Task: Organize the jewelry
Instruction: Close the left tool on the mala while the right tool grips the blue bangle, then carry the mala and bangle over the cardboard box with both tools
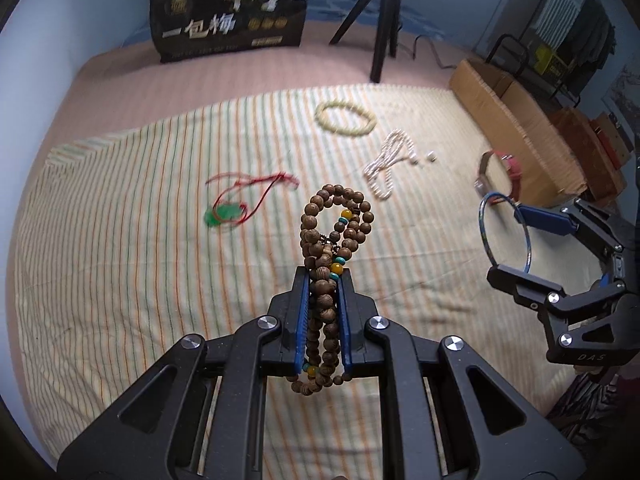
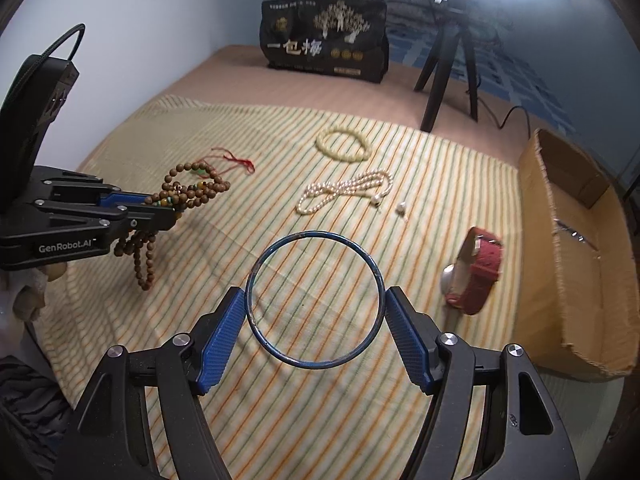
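Observation:
My left gripper [image 1: 324,280] is shut on a brown wooden bead string [image 1: 332,232] and holds it above the striped cloth [image 1: 120,240]; it also shows in the right wrist view [image 2: 188,194]. My right gripper [image 2: 314,298] is shut on a thin blue bangle [image 2: 256,264], held above the cloth; the bangle also shows in the left wrist view [image 1: 484,236]. On the cloth lie a red cord with a green pendant [image 1: 220,214], a cream bead bracelet [image 1: 346,118], a pearl necklace [image 1: 386,160] and a red-strapped watch [image 2: 480,272].
An open cardboard box [image 2: 580,248] stands at the cloth's right edge. A black printed bag [image 2: 324,36] and a black tripod [image 2: 448,72] stand at the back. A blue wall runs along the left.

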`<action>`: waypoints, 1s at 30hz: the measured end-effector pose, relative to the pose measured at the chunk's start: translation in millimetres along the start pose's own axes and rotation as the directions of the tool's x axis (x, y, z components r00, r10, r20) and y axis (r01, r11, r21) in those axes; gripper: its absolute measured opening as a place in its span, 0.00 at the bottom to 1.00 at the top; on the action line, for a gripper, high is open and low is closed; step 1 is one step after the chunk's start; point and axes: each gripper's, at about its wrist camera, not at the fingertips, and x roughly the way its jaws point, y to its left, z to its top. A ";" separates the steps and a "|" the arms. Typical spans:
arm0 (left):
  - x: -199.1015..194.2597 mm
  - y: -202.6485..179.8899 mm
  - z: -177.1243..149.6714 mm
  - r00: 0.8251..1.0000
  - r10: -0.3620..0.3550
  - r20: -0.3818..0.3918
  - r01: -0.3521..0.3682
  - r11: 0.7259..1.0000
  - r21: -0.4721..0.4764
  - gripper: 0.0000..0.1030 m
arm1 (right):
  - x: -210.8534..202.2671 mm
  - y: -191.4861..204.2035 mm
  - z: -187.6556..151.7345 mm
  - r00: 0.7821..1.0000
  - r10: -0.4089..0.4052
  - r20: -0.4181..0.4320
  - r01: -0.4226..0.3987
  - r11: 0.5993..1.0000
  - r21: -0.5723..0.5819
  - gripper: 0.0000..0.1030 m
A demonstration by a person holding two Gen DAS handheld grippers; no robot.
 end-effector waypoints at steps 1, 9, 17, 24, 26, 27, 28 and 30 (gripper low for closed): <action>-4.3 -3.1 2.3 1.000 -0.008 0.012 0.008 1.000 0.000 0.11 | -4.8 -1.8 0.5 1.000 0.000 0.007 0.000 1.000 0.002 0.69; -34.6 -33.8 21.0 0.993 -0.067 0.099 0.067 0.998 0.008 0.11 | -41.0 -21.8 2.4 0.998 -0.014 0.053 0.012 1.000 0.028 0.69; -45.4 -77.4 40.5 0.981 -0.131 0.145 0.123 0.990 0.061 0.11 | -69.2 -60.8 0.8 0.995 -0.056 0.087 0.047 0.994 0.101 0.69; -42.8 -121.1 57.9 0.969 -0.186 0.160 0.169 0.979 0.114 0.11 | -88.3 -101.3 -1.8 0.989 -0.112 0.098 0.094 0.981 0.171 0.69; -39.8 -132.0 64.4 0.967 -0.198 0.162 0.178 0.976 0.125 0.11 | -92.6 -115.1 -1.4 0.986 -0.136 0.098 0.116 0.976 0.186 0.69; -37.7 -138.7 68.9 0.965 -0.205 0.163 0.185 0.974 0.131 0.11 | -94.2 -120.0 -0.7 0.985 -0.144 0.097 0.123 0.974 0.192 0.69; -36.1 -143.6 72.2 0.964 -0.211 0.163 0.190 0.973 0.134 0.11 | -95.7 -127.9 0.0 0.983 -0.157 0.096 0.135 0.970 0.202 0.69; -32.0 -152.4 79.6 0.961 -0.220 0.166 0.199 0.970 0.137 0.11 | -97.5 -143.4 1.0 0.980 -0.179 0.091 0.155 0.963 0.222 0.69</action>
